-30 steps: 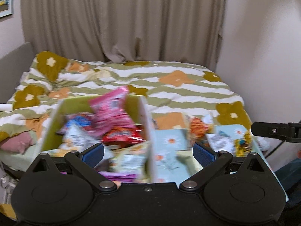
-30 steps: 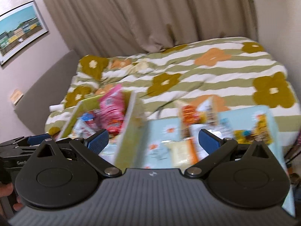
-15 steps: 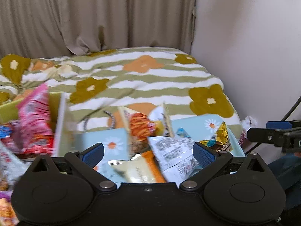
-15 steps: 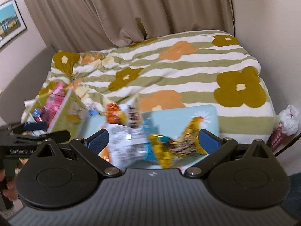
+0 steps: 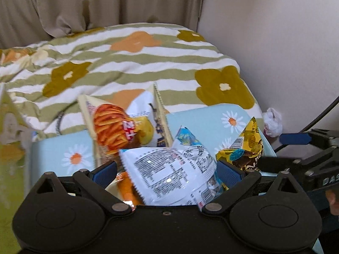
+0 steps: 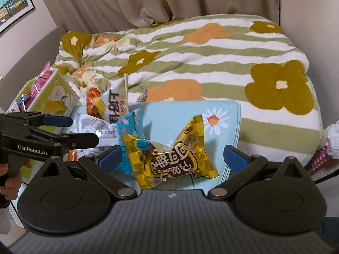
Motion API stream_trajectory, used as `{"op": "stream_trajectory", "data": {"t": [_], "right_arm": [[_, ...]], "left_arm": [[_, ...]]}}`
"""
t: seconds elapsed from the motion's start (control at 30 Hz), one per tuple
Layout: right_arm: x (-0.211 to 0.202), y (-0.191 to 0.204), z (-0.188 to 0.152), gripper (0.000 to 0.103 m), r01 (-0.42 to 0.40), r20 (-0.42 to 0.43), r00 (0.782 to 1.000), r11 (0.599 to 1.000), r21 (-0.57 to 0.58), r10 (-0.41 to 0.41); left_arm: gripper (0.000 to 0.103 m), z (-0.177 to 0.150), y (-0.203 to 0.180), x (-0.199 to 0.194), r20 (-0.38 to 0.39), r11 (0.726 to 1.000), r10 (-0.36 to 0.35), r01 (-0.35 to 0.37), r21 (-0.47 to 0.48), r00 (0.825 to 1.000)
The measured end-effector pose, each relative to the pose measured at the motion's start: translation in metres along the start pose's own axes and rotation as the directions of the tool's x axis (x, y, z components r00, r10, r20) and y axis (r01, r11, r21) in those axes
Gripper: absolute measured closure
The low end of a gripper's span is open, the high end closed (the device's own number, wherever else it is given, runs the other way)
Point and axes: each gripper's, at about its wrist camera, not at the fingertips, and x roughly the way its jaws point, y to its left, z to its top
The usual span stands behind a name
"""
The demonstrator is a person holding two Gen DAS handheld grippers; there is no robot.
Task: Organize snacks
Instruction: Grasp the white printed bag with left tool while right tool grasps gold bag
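Observation:
A light blue daisy-print box (image 5: pixel 203 122) (image 6: pixel 182 112) holds several snack bags. In the left wrist view my left gripper (image 5: pixel 167 172) is open over a white bag with black print (image 5: pixel 169 173); behind it stands a cream bag with orange sticks (image 5: pixel 114 124). A yellow chocolate bag (image 5: pixel 247 148) lies at the right. In the right wrist view my right gripper (image 6: pixel 172 158) is open around the yellow bag (image 6: pixel 175 154), not touching it. The left gripper (image 6: pixel 70 131) also shows at the left there.
A green bear-print box (image 6: pixel 53 97) with pink and red snacks stands left of the blue box. Both sit at the foot of a bed with a striped flower quilt (image 6: pixel 201 48). A wall (image 5: pixel 275 42) is close on the right. Curtains hang behind.
Both grippers have swung right, from over the green box to over the blue box, and come closer to the snack bags. Both stay open.

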Motion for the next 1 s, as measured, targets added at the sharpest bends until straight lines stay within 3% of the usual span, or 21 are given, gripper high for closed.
{"op": "stream_trajectory", "data": {"t": [0.23, 0.4, 0.57, 1.0], "right_arm": [[0.023, -0.007, -0.001, 0.000, -0.013, -0.056, 0.998, 0.999, -0.030, 0.011], [0.031, -0.008, 0.000, 0.000, -0.029, -0.067, 0.997, 0.998, -0.051, 0.026], [0.040, -0.007, -0.002, 0.000, -0.046, -0.064, 0.997, 0.996, -0.079, 0.041], [0.057, -0.005, 0.000, 0.000, -0.115, -0.088, 0.991, 0.985, -0.130, 0.104]], "left_arm": [[0.006, -0.001, -0.011, 0.020, -0.037, 0.998, -0.026, 0.028, 0.059, 0.999], [0.021, -0.001, -0.010, 0.022, -0.043, 0.996, -0.050, 0.053, 0.078, 0.998], [0.027, -0.001, -0.009, 0.020, -0.042, 0.995, -0.053, 0.056, 0.077, 0.998], [0.029, -0.007, -0.016, 0.000, 0.023, 0.991, 0.039, -0.042, 0.124, 0.999]]}}
